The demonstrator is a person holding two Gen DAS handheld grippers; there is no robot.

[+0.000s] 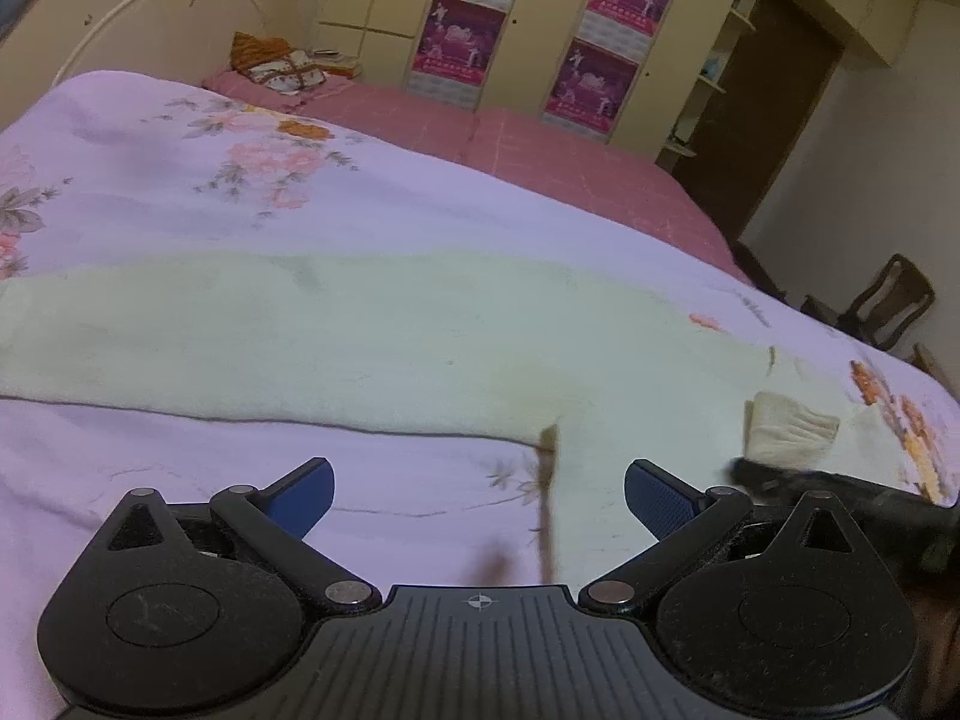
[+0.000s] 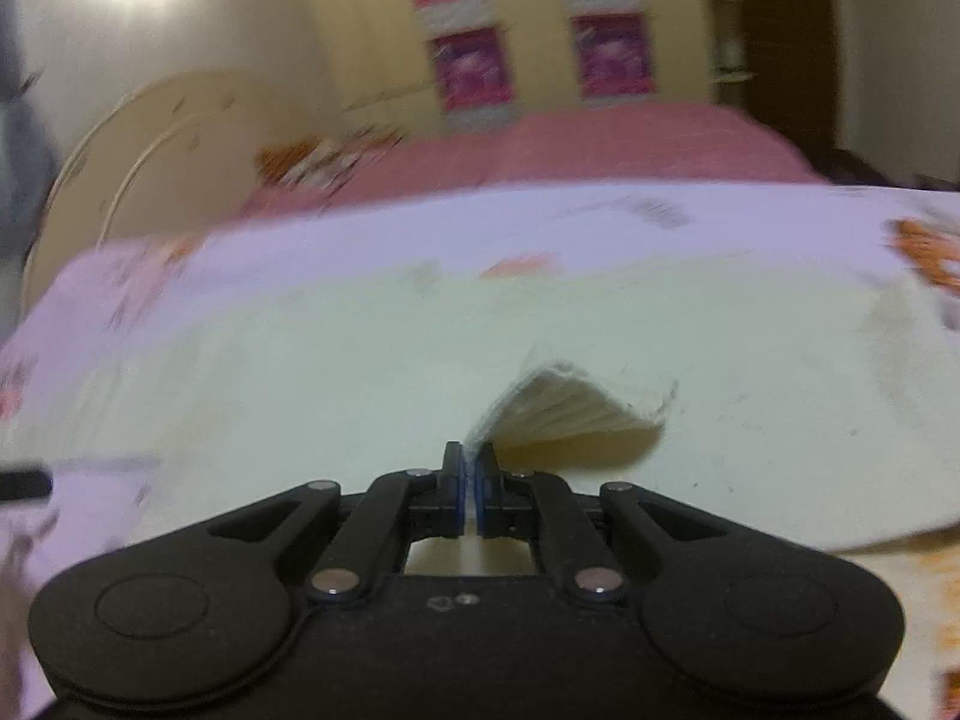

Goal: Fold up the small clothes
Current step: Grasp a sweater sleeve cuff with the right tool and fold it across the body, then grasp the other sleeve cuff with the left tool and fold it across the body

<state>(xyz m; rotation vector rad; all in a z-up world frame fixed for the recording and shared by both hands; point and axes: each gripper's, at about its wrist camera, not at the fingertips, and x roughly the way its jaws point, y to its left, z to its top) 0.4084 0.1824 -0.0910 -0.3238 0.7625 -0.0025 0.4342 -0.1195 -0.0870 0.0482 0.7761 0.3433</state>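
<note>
A pale cream garment (image 1: 360,324) lies spread flat across the lilac flowered bedsheet (image 1: 150,192). My left gripper (image 1: 480,495) is open and empty, just above the sheet at the garment's near edge. In the right wrist view, which is blurred, my right gripper (image 2: 469,468) is shut on a ribbed cuff or hem (image 2: 570,414) of the same garment (image 2: 300,360) and lifts that end a little off the bed. The lifted ribbed end also shows in the left wrist view (image 1: 789,429), with the dark tip of the right gripper below it.
A pink bedspread (image 1: 540,150) covers the far half of the bed. Folded cloths (image 1: 282,66) sit by the cream headboard (image 1: 150,18). A cupboard wall with purple posters (image 1: 462,36) stands behind. A wooden chair (image 1: 888,300) stands past the bed's right edge.
</note>
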